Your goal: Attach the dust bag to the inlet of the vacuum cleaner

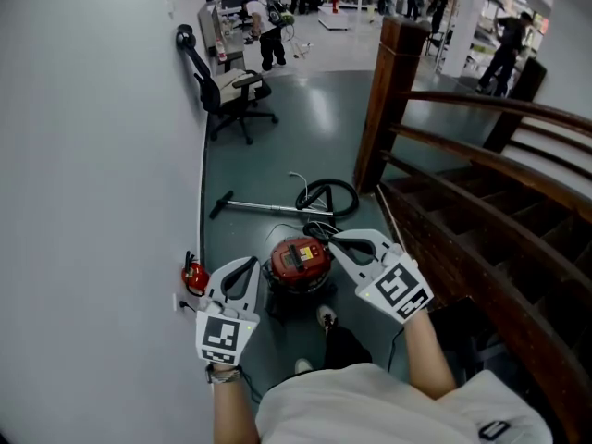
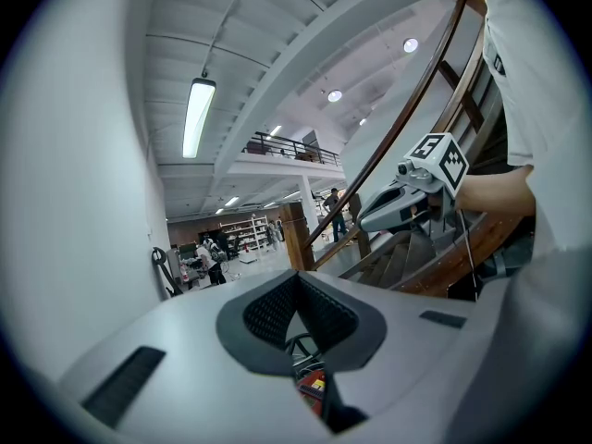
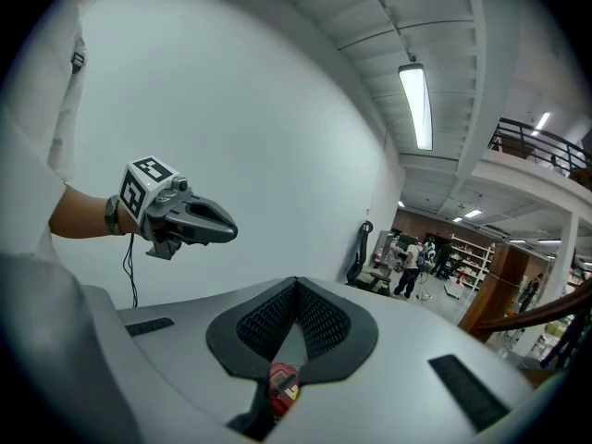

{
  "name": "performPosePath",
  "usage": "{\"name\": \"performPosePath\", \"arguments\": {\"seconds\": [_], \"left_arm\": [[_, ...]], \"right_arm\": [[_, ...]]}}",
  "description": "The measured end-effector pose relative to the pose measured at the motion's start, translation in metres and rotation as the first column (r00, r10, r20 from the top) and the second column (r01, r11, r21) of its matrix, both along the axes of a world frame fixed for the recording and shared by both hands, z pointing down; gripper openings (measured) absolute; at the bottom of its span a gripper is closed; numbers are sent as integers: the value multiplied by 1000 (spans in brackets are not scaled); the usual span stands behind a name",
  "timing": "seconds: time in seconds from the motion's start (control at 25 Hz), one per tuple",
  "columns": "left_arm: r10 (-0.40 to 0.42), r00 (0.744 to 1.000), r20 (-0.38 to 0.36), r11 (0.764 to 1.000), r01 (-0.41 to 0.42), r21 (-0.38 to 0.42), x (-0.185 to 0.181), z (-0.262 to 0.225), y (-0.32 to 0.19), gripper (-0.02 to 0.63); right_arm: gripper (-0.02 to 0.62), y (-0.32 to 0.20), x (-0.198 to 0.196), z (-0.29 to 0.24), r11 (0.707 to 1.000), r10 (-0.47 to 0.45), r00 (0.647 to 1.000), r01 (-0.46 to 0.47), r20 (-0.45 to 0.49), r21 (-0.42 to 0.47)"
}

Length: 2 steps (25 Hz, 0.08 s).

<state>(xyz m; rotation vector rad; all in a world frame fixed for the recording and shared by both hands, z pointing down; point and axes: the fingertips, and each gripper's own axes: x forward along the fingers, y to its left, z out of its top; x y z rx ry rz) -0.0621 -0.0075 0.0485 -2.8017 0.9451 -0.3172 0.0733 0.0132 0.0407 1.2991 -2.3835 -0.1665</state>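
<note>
L gripper (image 1: 247, 266) & R gripper (image 1: 339, 240) were clenched, empty, above red vacuum cleaner (image 1: 298, 259). Risk: no dust bag in view; loose hose (image 1: 355, 199) could snag approach.

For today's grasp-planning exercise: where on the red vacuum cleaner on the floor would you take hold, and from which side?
Probably grip the dark bar on top, likely its handle, coming straight down from above. The vacuum cleaner stands upright with its red top facing up, and its round body looks too wide for the jaws.
</note>
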Motion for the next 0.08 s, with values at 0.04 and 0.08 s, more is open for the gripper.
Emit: {"name": "performPosePath", "arguments": {"seconds": [0.04,0.08], "left_arm": [[-1,1000,1,1000,1,1,0,0,0,2],[-2,1000,1,1000,2,1,0,1,-1,2]], "right_arm": [[26,0,0,0,1000,0,1000,0,0,-1],[26,0,0,0,1000,0,1000,0,0,-2]]}}
